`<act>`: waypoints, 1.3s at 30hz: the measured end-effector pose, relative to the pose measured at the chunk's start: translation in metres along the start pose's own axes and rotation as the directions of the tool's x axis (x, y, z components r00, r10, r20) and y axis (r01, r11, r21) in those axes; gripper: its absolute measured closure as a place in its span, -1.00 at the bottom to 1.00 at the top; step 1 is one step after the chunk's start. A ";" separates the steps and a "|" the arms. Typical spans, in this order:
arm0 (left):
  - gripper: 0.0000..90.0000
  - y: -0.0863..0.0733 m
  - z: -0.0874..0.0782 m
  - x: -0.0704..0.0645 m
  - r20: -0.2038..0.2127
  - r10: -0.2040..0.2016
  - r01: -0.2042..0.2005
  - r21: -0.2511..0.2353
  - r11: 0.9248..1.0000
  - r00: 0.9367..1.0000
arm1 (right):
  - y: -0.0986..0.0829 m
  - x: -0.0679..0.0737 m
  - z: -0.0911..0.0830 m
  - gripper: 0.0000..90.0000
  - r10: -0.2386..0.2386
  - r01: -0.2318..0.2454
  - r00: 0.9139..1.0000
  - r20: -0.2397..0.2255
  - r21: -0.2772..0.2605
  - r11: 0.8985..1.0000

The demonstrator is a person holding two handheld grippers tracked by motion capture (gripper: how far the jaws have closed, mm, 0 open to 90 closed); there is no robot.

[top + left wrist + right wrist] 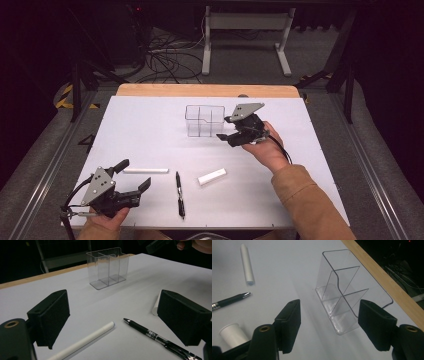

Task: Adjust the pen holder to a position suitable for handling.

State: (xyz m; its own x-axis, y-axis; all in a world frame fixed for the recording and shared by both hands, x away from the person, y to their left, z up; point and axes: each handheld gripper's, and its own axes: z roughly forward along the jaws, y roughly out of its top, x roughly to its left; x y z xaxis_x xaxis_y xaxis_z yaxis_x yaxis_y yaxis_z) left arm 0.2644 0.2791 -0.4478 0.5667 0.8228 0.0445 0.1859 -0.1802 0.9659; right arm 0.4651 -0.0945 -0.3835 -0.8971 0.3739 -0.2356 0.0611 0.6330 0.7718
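A clear plastic organizer point(205, 120) with three compartments stands upright at the table's far middle. My right gripper point(226, 128) hovers open just right of it, jaws wide and empty; in the right gripper view the organizer point(344, 295) sits beyond and between the jaws of that gripper point(329, 327). At the near left my left gripper point(134, 174) is open and holds nothing. A long white stick point(146, 170), a black pen point(180, 194) and a short white cylinder point(212, 176) lie on the white table top. In the left gripper view the stick point(85, 341) and pen point(155, 336) lie between its jaws' line of sight.
The white mat point(150, 130) covers the table, with a wooden edge point(200, 90) at the far side. Beyond it, cables point(165, 60) and a white desk frame point(245, 35) rest on the floor. The short cylinder point(156, 305) is partly hidden behind the left gripper's right jaw.
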 end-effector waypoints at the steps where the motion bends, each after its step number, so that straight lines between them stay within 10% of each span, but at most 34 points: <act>1: -0.74 0.000 0.000 0.000 -0.001 0.001 -0.001 0.001 1.000 1.000 | 0.001 -0.001 0.002 -0.20 -0.007 0.007 1.000 -0.001 0.009 1.000; 39: -0.74 -0.002 0.002 0.002 0.007 -0.018 0.018 0.009 1.000 1.000 | 0.011 -0.019 0.082 0.21 -0.105 0.094 0.994 0.030 0.249 0.964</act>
State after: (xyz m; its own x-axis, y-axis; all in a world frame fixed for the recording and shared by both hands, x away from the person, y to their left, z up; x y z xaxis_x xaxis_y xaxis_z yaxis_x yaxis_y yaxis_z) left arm 0.2666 0.2804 -0.4499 0.5687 0.8221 0.0253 0.2034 -0.1704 0.9642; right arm 0.5187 -0.0387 -0.4189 -0.8851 0.3255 -0.3325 0.0835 0.8141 0.5747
